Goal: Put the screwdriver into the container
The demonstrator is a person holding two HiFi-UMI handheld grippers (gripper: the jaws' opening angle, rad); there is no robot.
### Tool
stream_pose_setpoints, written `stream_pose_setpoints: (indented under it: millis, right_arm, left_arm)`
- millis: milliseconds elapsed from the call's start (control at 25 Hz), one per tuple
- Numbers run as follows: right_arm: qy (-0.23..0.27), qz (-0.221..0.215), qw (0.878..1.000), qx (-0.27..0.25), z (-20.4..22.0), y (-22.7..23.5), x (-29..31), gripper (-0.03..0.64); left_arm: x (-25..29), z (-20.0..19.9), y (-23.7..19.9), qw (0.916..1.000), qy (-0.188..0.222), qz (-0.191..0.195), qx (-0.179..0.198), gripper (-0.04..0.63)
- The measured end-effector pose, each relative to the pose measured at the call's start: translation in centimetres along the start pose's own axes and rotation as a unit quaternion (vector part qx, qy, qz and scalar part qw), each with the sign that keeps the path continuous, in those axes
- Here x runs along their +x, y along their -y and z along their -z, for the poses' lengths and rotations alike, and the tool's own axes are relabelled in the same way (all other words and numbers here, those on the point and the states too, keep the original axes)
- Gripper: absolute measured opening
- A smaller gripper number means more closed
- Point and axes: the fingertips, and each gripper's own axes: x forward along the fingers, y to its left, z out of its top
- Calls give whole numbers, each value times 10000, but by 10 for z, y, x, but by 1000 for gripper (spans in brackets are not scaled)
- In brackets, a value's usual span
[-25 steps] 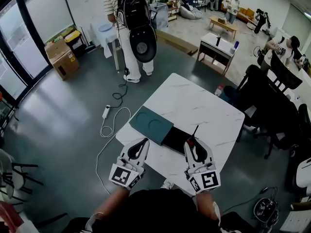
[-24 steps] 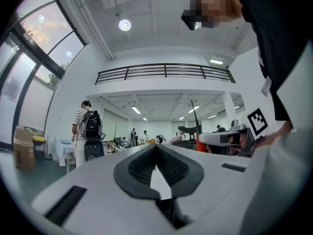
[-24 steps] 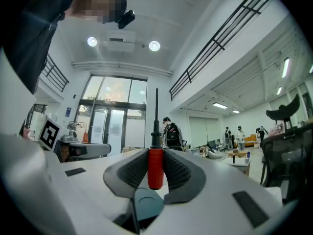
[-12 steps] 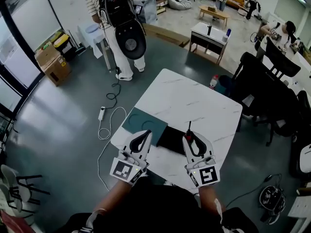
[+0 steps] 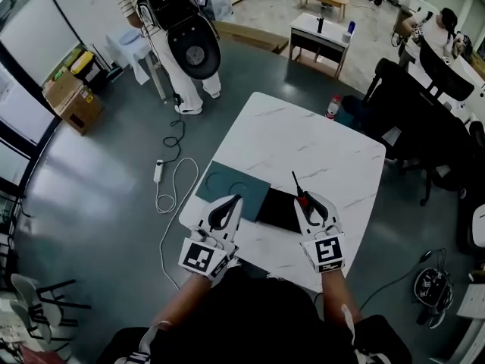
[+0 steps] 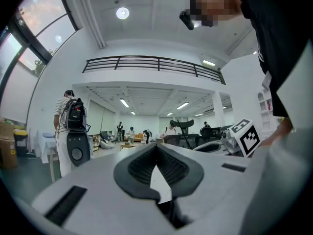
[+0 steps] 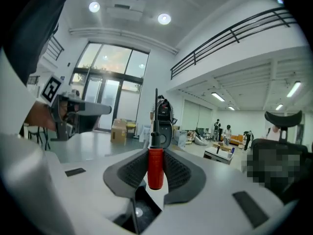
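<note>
Table (image 5: 318,150) of white marble is filling the middle of the head view, and a person with a big black backpack (image 5: 176,17) is standing well beyond it toward eleven o'clock. At the table's six o'clock edge a teal tray (image 5: 227,179) with two round recesses is lying flat. The black container (image 5: 276,207) is sitting just beside it, at its three o'clock.

I am reaching both forearms out from my body side by side. Both tongs are pointing about level toward twelve o'clock, and their marker cubes (image 5: 201,258) are facing back at me.

My left gripper (image 5: 231,202) is hovering over the near edge of the teal tray. In the left gripper view its jaws are meeting at the tips, with nothing between them.

My right gripper (image 5: 307,201) is hanging at the three o'clock end of the container. It is clamping the red handle of the screwdriver (image 7: 155,168), with the pads pressing on both sides. The thin black shaft is sticking out past the jaw tips toward eleven o'clock, above the container's far edge and not inside it.
</note>
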Motion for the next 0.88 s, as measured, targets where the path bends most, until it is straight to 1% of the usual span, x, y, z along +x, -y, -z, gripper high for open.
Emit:
stream_pose_setpoints:
  millis: [80, 160, 240, 360, 520, 680, 760, 880]
  right_arm:
    - [-452, -38, 9983, -378, 26, -3, 6, 107]
    - [-1072, -63, 9916, -722, 55, -5, 11, 107]
    - [-1691, -161, 9803, -1011, 84, -10, 14, 107]
    - [-2369, -426, 9621, -1285, 121, -20, 18, 107]
    - [-3120, -738, 9315, -1715, 164, -28, 21, 107]
    - [-3744, -1057, 8966, -2114, 200, -31, 19, 107]
    - [-3996, -1206, 8801, -2264, 213, -32, 19, 107]
    - [-4269, -1378, 8610, -2398, 229, -33, 18, 107]
  left_arm:
    - [1, 9, -3, 10000, -65, 54, -15, 5]
    - [0, 16, -6, 9999, -126, 96, -32, 5]
    - [-2, 18, -9, 9998, -185, 114, -7, 5]
    - [-6, 22, -12, 9997, -177, 169, 46, 6]
    - [-9, 25, -18, 9997, -187, 166, -25, 5]
    - [-12, 24, -24, 9997, -235, 59, -76, 5]
    - [-14, 26, -27, 9997, -218, 37, -110, 5]
    - [-17, 28, -31, 9997, -171, 31, -198, 5]
